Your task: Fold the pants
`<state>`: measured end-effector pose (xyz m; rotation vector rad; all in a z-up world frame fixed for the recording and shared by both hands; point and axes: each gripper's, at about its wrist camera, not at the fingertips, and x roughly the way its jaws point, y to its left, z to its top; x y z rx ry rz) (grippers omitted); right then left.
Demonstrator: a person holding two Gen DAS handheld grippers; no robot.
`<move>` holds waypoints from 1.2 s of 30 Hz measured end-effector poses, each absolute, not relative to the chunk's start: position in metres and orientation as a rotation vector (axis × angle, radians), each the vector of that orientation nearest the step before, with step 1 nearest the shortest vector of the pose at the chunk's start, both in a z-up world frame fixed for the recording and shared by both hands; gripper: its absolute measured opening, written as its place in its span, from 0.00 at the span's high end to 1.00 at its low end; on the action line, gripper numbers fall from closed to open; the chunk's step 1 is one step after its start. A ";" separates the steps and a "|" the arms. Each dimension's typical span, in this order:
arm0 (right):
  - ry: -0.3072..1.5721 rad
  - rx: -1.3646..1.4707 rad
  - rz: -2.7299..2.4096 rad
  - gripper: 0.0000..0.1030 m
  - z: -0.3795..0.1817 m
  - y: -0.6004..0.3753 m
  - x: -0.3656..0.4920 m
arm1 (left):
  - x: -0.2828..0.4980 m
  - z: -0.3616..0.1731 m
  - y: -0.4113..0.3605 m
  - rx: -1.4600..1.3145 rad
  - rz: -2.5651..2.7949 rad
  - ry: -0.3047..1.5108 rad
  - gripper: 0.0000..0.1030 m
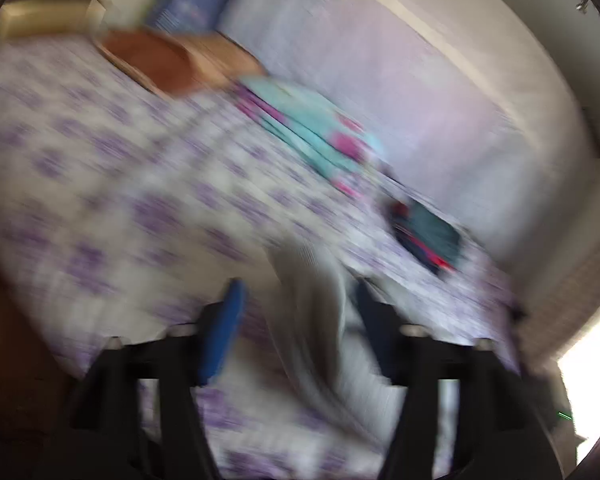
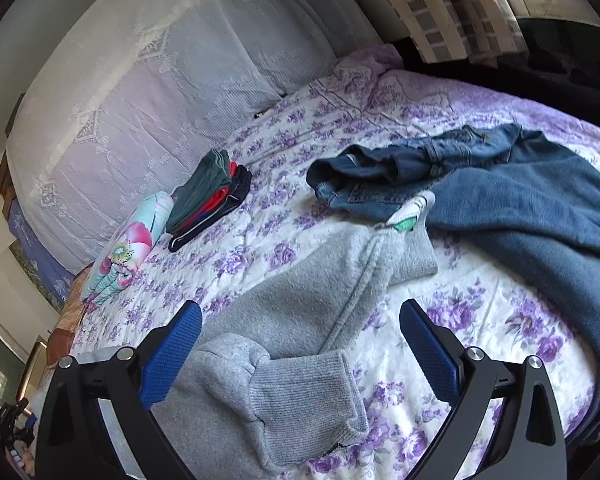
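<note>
**Grey pants half folded, both grippers free**

Grippers first: the right gripper [image 2: 300, 344] stands wide, its blue pads [image 2: 172, 354] either side of the grey pants [image 2: 300, 292] and pressing on nothing. The left gripper [image 1: 296, 320] shows only through heavy blur; its jaws look apart, with pale grey cloth [image 1: 312, 300] between them, and I cannot tell whether the pads touch it.

The pants lie on the floral bedspread [image 2: 480, 320], one ribbed cuff [image 2: 304, 396] nearest the right gripper, the cloth running away to a second ribbed edge with a white and green tag [image 2: 410, 210]. Beyond the pants lies a crumpled heap of jeans [image 2: 440, 164], and right of them a dark blue cloth [image 2: 540, 216]. Left of the pants, well apart, sit a folded stack [image 2: 208, 200] and a flowered roll [image 2: 128, 248].

By the look of it the pants are thick fleece: soft, light, limp, not slippery, and likely to sag between two holds. The ribbed cuffs and waistband should give the firmest pinch.
</note>
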<state>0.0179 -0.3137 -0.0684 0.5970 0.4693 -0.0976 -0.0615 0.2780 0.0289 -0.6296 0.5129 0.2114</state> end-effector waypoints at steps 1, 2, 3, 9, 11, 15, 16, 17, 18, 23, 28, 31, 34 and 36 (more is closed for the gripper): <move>0.477 0.610 -0.091 0.03 -0.070 -0.314 0.020 | -0.067 0.032 0.281 -0.614 0.258 0.502 0.34; 0.481 0.619 -0.084 0.03 -0.071 -0.314 0.021 | -0.071 0.035 0.288 -0.612 0.278 0.492 0.34; 0.483 0.623 -0.077 0.03 -0.072 -0.313 0.022 | -0.071 0.038 0.293 -0.622 0.268 0.491 0.34; 0.486 0.595 -0.076 0.03 -0.066 -0.304 0.027 | 0.003 0.050 0.287 -0.532 0.064 0.592 0.32; 0.488 0.591 -0.072 0.03 -0.065 -0.303 0.026 | 0.031 0.044 0.281 -0.525 0.014 0.656 0.32; 0.495 0.572 -0.082 0.03 -0.062 -0.300 0.025 | 0.103 0.023 0.277 -0.591 -0.215 0.851 0.31; 0.499 0.570 -0.084 0.03 -0.061 -0.299 0.026 | 0.115 0.019 0.272 -0.592 -0.272 0.888 0.29; 0.501 0.570 -0.084 0.03 -0.061 -0.298 0.027 | 0.127 0.015 0.267 -0.582 -0.332 0.925 0.22; 0.502 0.570 -0.083 0.03 -0.060 -0.298 0.028 | 0.145 0.011 0.258 -0.555 -0.399 0.976 0.19; 0.516 0.541 -0.071 0.03 -0.059 -0.286 0.031 | 0.188 -0.030 0.229 -0.551 -0.485 1.158 0.19; 0.524 0.515 -0.070 0.03 -0.059 -0.280 0.034 | 0.161 -0.057 0.191 -0.439 -0.523 1.217 0.19; 0.527 0.524 -0.061 0.03 -0.061 -0.280 0.037 | 0.124 -0.055 0.178 -0.421 -0.554 1.204 0.19; 0.528 0.525 -0.047 0.03 -0.064 -0.279 0.039 | 0.091 -0.053 0.164 -0.348 -0.537 1.141 0.19; 0.534 0.532 -0.040 0.03 -0.067 -0.279 0.039 | 0.082 -0.051 0.162 -0.338 -0.508 1.090 0.19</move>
